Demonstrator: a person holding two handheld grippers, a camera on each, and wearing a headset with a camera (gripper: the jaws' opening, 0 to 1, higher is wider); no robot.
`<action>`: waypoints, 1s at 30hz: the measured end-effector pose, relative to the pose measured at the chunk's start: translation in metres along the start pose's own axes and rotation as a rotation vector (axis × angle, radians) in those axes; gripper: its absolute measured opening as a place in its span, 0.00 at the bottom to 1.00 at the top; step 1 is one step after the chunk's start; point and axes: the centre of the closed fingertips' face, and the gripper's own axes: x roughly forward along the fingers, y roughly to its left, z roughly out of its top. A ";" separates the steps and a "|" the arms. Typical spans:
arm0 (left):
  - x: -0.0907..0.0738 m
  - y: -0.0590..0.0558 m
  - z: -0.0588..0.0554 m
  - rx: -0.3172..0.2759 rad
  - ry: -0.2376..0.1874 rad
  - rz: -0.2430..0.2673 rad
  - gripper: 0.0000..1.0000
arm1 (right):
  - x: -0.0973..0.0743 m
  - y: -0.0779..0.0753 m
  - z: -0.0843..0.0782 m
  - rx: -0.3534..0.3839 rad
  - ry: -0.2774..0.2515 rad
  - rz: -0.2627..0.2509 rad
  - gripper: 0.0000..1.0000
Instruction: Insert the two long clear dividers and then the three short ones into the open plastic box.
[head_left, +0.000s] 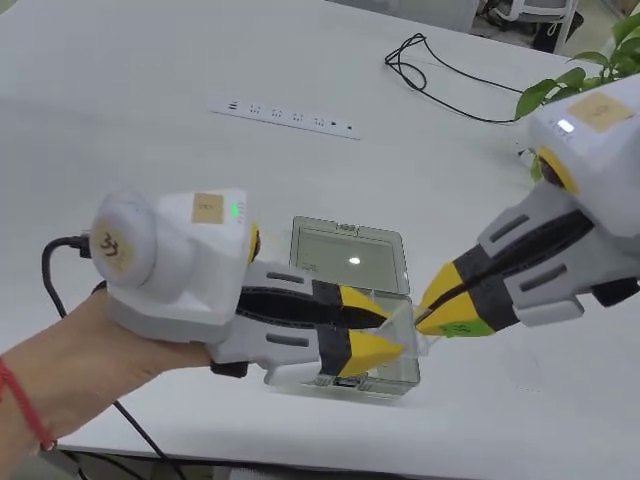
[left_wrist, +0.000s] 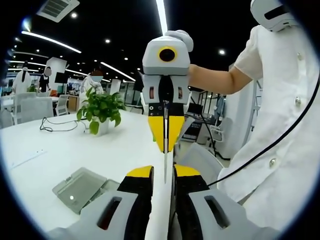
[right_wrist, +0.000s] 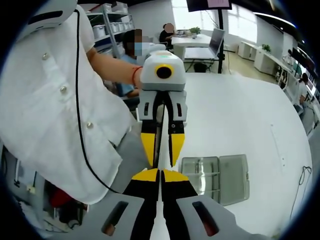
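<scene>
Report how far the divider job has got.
Done: the box lies open; faint lines inside it in the right gripper view may be seated dividers, uncountable. In hand: the right gripper is shut on one clear divider above the box, with the left gripper straddling it. Left: seating it and the rest.

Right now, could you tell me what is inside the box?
The left hand-held gripper and right hand-held gripper, sharing a clear divider, cover most of the box in the head view. The right gripper view shows faint lines inside; whether dividers, I cannot tell.
</scene>
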 end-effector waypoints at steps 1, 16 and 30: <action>-0.001 0.002 -0.001 -0.005 0.000 0.007 0.13 | 0.000 -0.001 0.000 -0.001 0.000 -0.006 0.03; -0.021 0.024 -0.024 -0.012 0.057 0.107 0.36 | -0.002 -0.027 -0.005 0.005 0.006 -0.073 0.03; -0.037 0.042 -0.044 -0.009 0.110 0.184 0.64 | 0.010 -0.054 -0.021 0.002 0.050 -0.119 0.03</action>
